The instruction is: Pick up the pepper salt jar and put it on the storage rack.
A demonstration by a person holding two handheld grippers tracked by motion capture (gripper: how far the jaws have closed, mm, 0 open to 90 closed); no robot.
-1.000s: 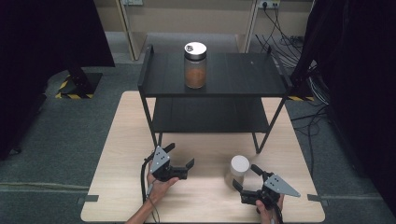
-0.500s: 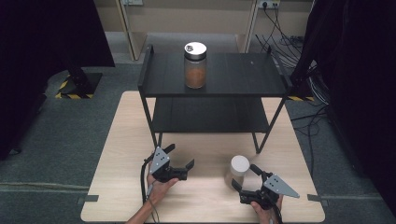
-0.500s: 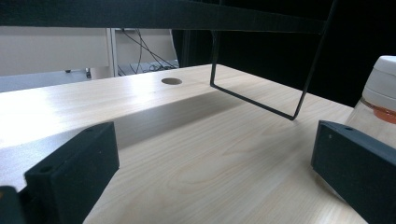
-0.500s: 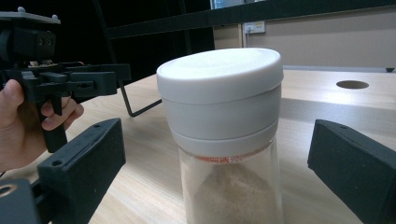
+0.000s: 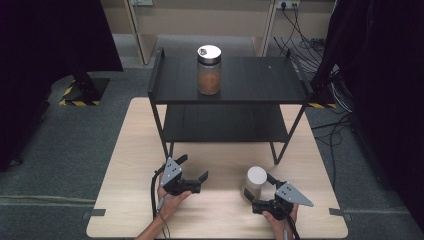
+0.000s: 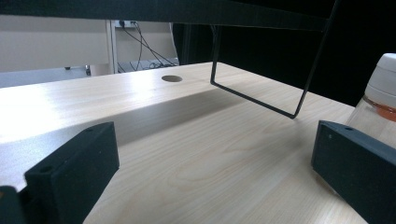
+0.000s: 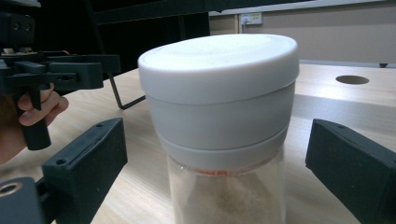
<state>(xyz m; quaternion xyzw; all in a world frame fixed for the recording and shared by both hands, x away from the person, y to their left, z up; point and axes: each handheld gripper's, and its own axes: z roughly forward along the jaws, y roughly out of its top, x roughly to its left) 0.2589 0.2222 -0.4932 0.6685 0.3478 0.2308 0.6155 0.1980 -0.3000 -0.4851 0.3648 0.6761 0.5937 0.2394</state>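
Note:
A clear jar with a white lid [image 5: 256, 179] stands upright on the wooden table, front right; it holds pale powder [image 7: 224, 196]. My right gripper [image 5: 258, 188] reaches around it from the near side. In the right gripper view its jaws flank the jar [image 7: 219, 93] with a gap on each side; they have just been closing a little and stand open. My left gripper [image 5: 194, 168] rests low over the table at front left, open with nothing in it [image 6: 215, 158]. The white-lidded jar [image 6: 380, 88] sits off to its right.
A black two-tier shelf [image 5: 260, 80] stands on the back half of the table [image 5: 220, 212]. On its top tier is a jar with brown contents and a silver lid [image 5: 209, 70]. The shelf's wire legs [image 6: 261, 100] come down just ahead of both grippers.
The right gripper has crept slightly closer around the white-lidded jar. The left gripper and both jars have kept still.

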